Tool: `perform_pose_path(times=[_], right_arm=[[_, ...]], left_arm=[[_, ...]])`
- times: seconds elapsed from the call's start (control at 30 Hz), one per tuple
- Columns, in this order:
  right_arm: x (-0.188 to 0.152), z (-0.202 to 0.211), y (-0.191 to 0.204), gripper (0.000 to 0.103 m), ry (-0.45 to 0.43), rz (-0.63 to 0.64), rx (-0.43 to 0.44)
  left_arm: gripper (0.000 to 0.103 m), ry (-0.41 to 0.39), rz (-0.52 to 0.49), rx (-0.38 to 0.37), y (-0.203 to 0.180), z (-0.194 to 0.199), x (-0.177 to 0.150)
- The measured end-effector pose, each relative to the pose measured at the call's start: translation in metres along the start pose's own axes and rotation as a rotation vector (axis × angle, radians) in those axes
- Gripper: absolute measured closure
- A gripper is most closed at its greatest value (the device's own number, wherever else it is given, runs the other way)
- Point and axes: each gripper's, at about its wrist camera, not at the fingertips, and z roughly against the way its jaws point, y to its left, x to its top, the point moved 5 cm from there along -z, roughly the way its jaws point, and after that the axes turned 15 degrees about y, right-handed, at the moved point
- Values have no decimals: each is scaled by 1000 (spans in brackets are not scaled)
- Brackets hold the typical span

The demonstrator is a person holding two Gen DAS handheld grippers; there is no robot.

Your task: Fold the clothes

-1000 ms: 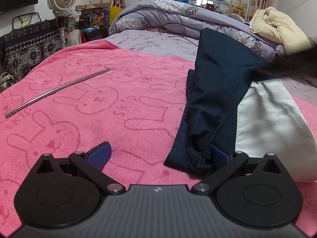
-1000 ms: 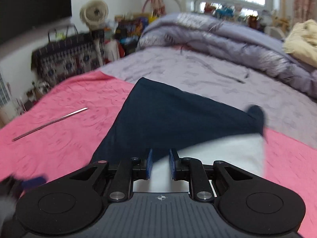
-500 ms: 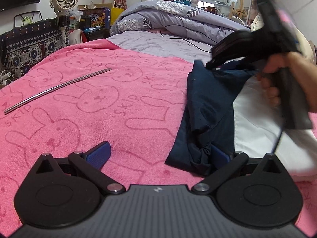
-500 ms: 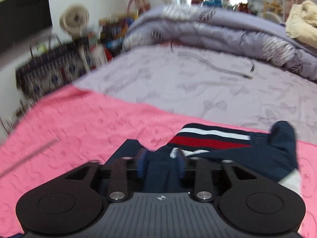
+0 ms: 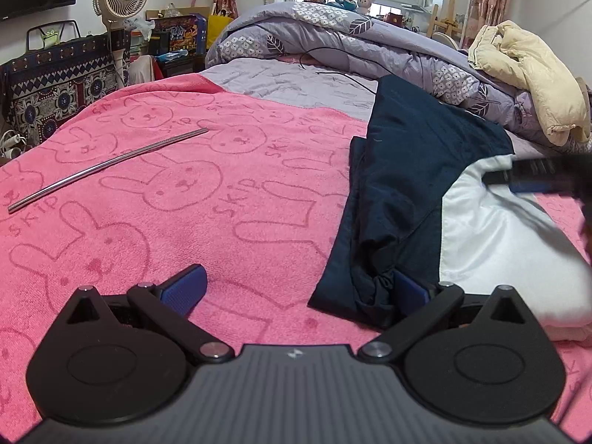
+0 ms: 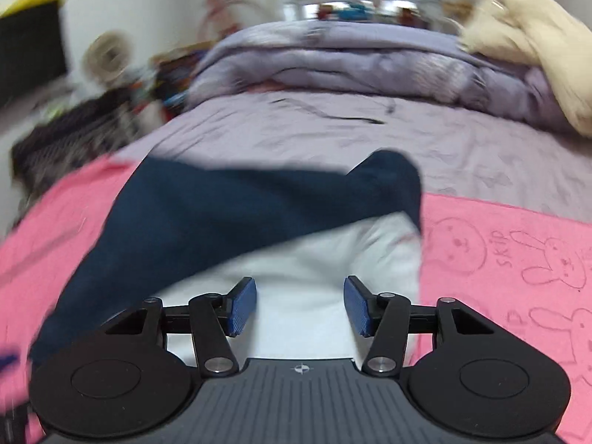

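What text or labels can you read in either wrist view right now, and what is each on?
"SKIP": woven repeatedly into the pink bunny-print blanket, between the rabbit outlines; it also reads in the right wrist view.
Colourful box by the far wall: large lettering, too distorted to read.
Left gripper and right gripper: a small emblem on each body, no words.
Navy and white garment: no print visible.

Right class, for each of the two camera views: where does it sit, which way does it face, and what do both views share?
Left wrist: rides the left claw, looking down across the pink towel; jaws wide, one pad tucked against the navy and white garment.
Right wrist: rides the right claw, directly over the garment's white panel; jaws open, nothing between them.
Shared: garment, towel, purple duvet, cream jacket.
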Motion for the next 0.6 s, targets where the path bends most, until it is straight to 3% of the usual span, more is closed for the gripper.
perform_pose_path(times=[0.13, 0.17, 0.2, 0.27, 0.37, 0.5, 0.53, 0.6], right_arm=[[39, -29, -17, 52, 7, -53, -25], [47, -37, -21, 47, 14, -55, -37], [52, -42, -24, 33, 21, -59, -50], [53, -39, -31, 31, 29, -88, -55], [34, -6, -44, 31, -3, -174, 57], [-34, 50, -67, 24, -13, -278, 230], [-54, 62, -71, 24, -9, -300, 250], [-92, 82, -66, 24, -14, -282, 209]], left_arm=[[0, 0, -1, 4, 0, 0, 0], [0, 0, -1, 5, 0, -1, 0], [0, 1, -1, 5, 0, -1, 0], [0, 2, -2, 5, 0, -1, 0], [0, 3, -2, 7, 0, -1, 0], [0, 3, -2, 6, -1, -1, 0], [0, 3, -2, 6, -1, -1, 0], [0, 4, -2, 4, 0, 0, 0]])
